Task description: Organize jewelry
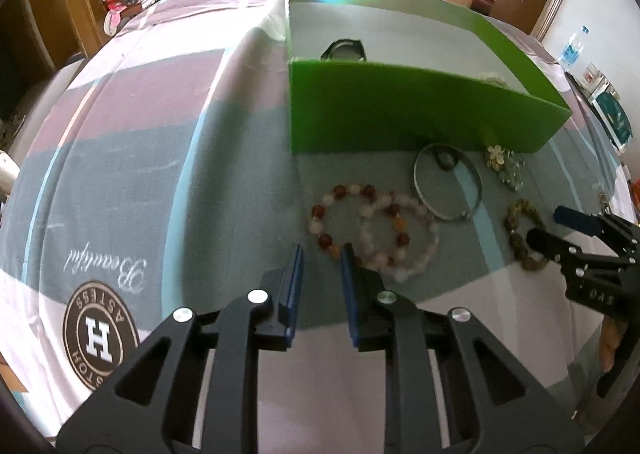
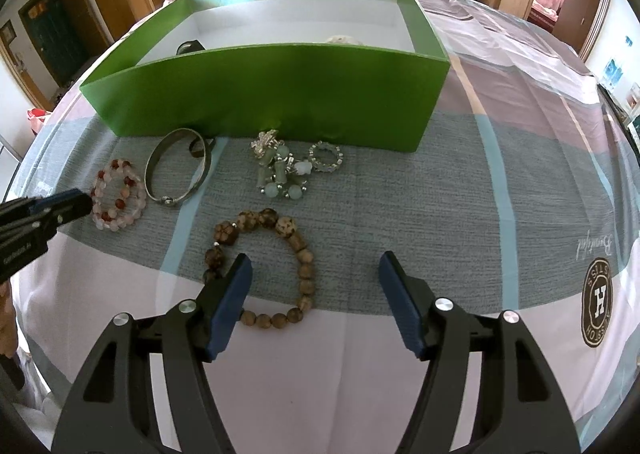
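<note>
Wooden bead bracelet (image 2: 262, 266) lies just ahead-left of right gripper (image 2: 316, 266), jaws wide apart; left gripper (image 1: 320, 254) narrowly parted nr pink beads (image 1: 372, 230).

Watch (image 1: 345, 49) half behind box wall (image 1: 400, 110)

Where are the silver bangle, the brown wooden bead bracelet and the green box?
silver bangle (image 2: 151, 170): right wrist view, on its left metal band.
brown wooden bead bracelet (image 2: 305, 254): right wrist view, on a bead of its right side.
green box (image 2: 280, 94): right wrist view, on its near outer wall.
</note>
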Demonstrator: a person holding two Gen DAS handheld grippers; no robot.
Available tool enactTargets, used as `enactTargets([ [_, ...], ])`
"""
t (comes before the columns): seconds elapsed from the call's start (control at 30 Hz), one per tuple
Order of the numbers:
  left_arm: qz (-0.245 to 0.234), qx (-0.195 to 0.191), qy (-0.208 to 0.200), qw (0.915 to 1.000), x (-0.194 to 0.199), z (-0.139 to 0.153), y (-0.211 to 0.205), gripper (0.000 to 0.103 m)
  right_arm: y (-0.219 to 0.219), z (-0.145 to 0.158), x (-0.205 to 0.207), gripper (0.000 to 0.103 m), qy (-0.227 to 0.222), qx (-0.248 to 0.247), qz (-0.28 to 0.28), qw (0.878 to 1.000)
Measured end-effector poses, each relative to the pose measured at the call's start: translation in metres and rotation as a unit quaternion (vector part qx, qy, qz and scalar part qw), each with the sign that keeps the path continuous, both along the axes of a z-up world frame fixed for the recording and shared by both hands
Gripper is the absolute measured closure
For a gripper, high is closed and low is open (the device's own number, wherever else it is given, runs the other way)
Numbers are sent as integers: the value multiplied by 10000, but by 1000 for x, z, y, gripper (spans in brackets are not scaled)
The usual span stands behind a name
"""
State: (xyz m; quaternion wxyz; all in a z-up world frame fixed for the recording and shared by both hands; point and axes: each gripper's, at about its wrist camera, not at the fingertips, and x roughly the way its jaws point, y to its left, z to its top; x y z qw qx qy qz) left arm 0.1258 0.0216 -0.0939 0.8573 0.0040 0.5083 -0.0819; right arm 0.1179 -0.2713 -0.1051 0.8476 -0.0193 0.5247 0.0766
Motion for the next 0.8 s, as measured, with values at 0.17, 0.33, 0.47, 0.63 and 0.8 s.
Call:
enactTargets([
  [0.17, -14, -18, -20, 10000, 9, 2, -3, 77, 1, 0, 0, 36, -16, -33, 2, 10000],
  [0.33, 55, 135, -42, 9999, 16, -4, -6, 77, 7, 0, -1, 36, -96, -154, -28, 9998],
  [0.47, 43, 207, -75, 9997, 16, -5, -8, 77, 9, 0, -1, 36, -143, -180, -96, 9997],
  [0.63, 35, 235, -99, 9997, 15, -5, -7, 76, 8, 3, -3, 56, -224, -229, -146, 9994],
  [0.8, 5, 250, -143, 9996, 13, -6, -10, 72, 10, 4, -5, 78, -242, -195, -62, 9995],
])
